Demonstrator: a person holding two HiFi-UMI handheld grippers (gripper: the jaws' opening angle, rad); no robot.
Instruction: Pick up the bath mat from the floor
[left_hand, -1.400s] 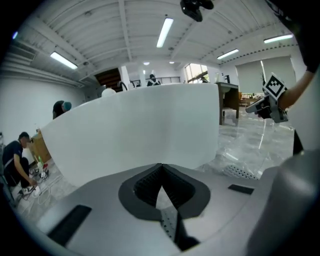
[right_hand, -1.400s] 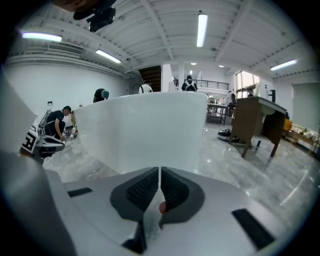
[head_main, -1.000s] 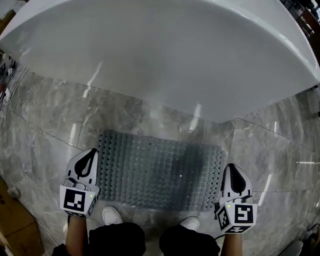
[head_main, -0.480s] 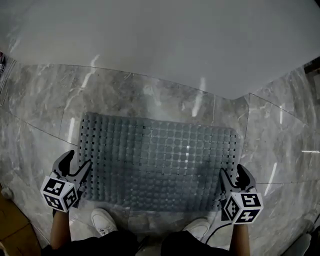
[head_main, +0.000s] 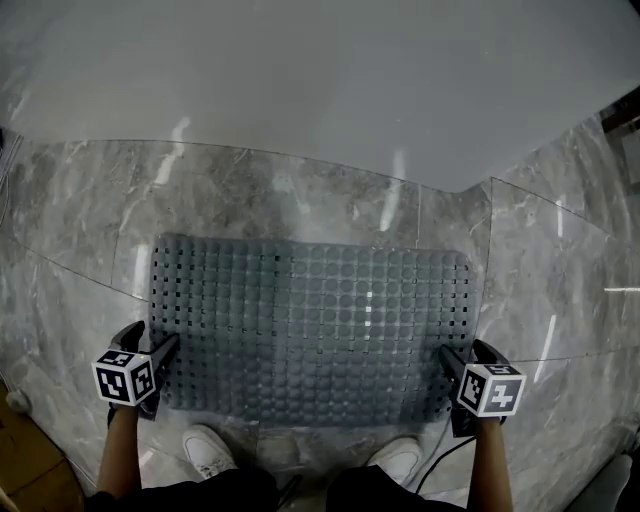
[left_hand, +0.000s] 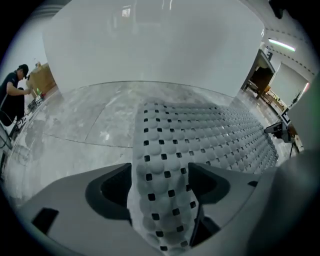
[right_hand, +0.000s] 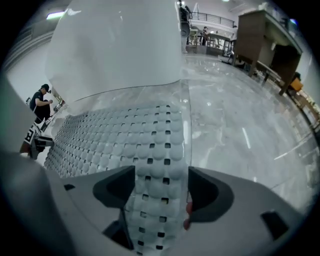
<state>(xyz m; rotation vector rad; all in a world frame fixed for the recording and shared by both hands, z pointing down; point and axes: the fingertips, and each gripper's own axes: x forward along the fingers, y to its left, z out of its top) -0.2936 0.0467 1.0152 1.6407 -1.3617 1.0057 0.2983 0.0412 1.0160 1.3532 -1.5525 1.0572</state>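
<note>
A grey perforated bath mat (head_main: 315, 330) lies flat on the marble floor in front of the tub. My left gripper (head_main: 152, 342) is down at its near left corner and my right gripper (head_main: 467, 353) at its near right corner. Both sets of jaws have just been opening and now stand wide. In the left gripper view the mat's (left_hand: 200, 135) left edge runs between the spread jaws of the left gripper (left_hand: 160, 182). The right gripper view shows the mat's (right_hand: 110, 135) right edge between the right gripper's (right_hand: 161, 187) jaws. Neither gripper's pads press on it.
A big white bathtub (head_main: 320, 80) fills the far side above the mat. The person's white shoes (head_main: 205, 445) (head_main: 395, 460) stand at the mat's near edge. A cardboard box (head_main: 30, 480) sits at the lower left. A person (left_hand: 12, 95) stands far off.
Both grippers have dropped from above the floor to the mat's near corners and their jaws have gone from shut to wide open. The head view has moved closer to the mat.
</note>
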